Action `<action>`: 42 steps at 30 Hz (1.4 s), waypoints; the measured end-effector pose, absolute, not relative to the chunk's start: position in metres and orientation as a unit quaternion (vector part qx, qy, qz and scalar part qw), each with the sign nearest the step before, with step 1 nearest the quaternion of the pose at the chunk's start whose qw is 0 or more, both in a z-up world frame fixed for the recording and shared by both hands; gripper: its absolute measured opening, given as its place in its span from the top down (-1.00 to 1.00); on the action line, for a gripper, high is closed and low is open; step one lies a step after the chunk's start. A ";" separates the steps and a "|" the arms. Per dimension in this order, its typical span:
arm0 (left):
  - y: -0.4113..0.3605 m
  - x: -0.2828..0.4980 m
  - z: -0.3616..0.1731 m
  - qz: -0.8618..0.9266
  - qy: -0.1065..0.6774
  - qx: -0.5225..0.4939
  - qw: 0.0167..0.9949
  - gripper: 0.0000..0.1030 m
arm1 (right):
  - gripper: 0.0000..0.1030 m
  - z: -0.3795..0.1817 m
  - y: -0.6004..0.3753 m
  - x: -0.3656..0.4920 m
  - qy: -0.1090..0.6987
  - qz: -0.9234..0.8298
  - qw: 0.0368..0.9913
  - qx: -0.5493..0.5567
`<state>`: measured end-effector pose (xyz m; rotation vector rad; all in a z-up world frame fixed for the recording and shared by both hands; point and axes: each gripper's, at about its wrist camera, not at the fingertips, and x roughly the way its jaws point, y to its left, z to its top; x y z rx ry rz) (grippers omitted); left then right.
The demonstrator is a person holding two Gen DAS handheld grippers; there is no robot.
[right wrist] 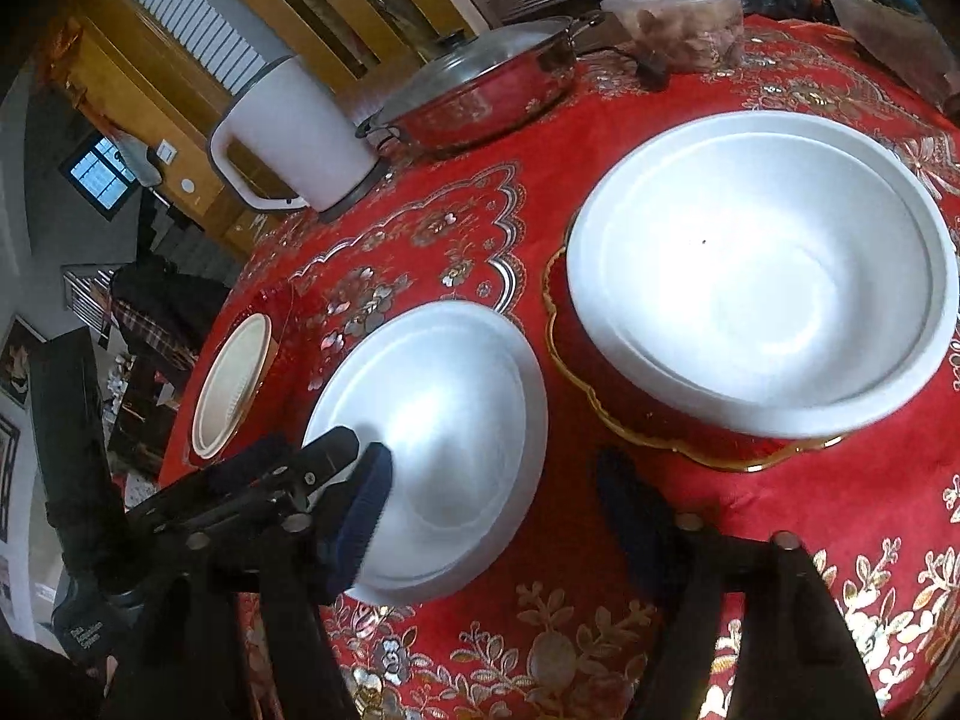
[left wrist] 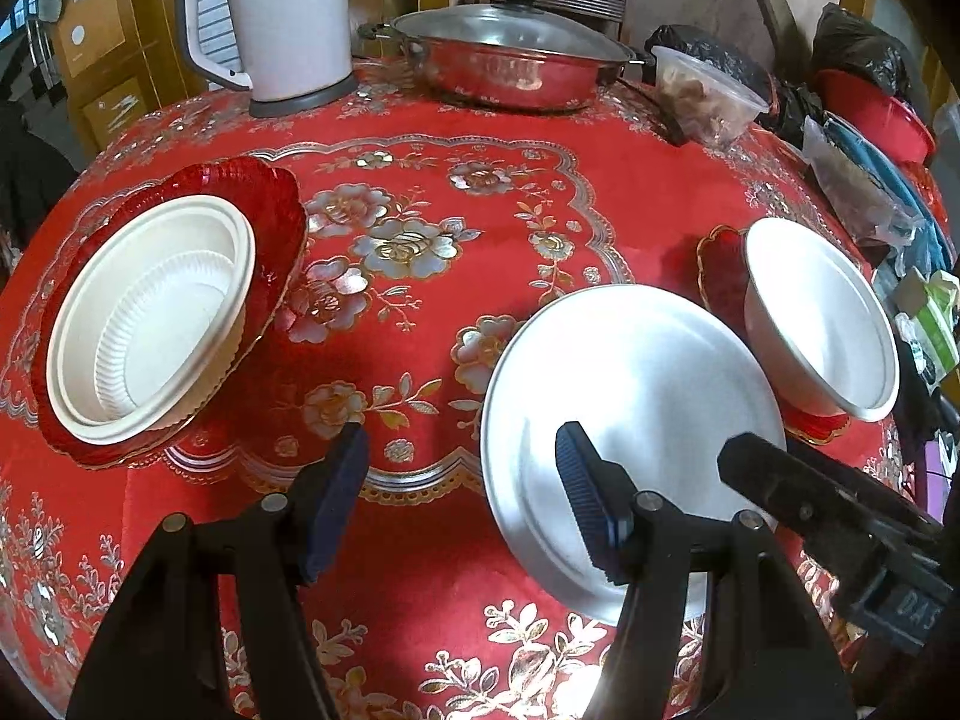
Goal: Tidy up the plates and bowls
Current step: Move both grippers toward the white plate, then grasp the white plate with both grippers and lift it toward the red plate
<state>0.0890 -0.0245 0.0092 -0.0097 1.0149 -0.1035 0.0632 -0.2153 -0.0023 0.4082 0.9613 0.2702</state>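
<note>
Both grippers hover spread and empty over the red tablecloth: the left gripper has the white plate lying loose just beyond its right finger, and the right gripper has that plate between its fingertips. Beyond the left fingers to the left, white bowls already sit nested on a red dish. Ahead to the right, another white bowl rests on a second red dish, so I judge sorting partly done, with the plate and that pair left.

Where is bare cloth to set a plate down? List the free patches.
Free: the middle of the tablecloth, between the stacked bowls, the silver plate and the pot. Also the near edge below the plate. Crowded: the far right, by the bags.
</note>
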 end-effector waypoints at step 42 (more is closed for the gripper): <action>-0.003 0.076 0.039 -0.035 0.450 0.015 0.892 0.66 | 0.65 0.034 -0.169 0.059 0.429 0.164 0.877 0.137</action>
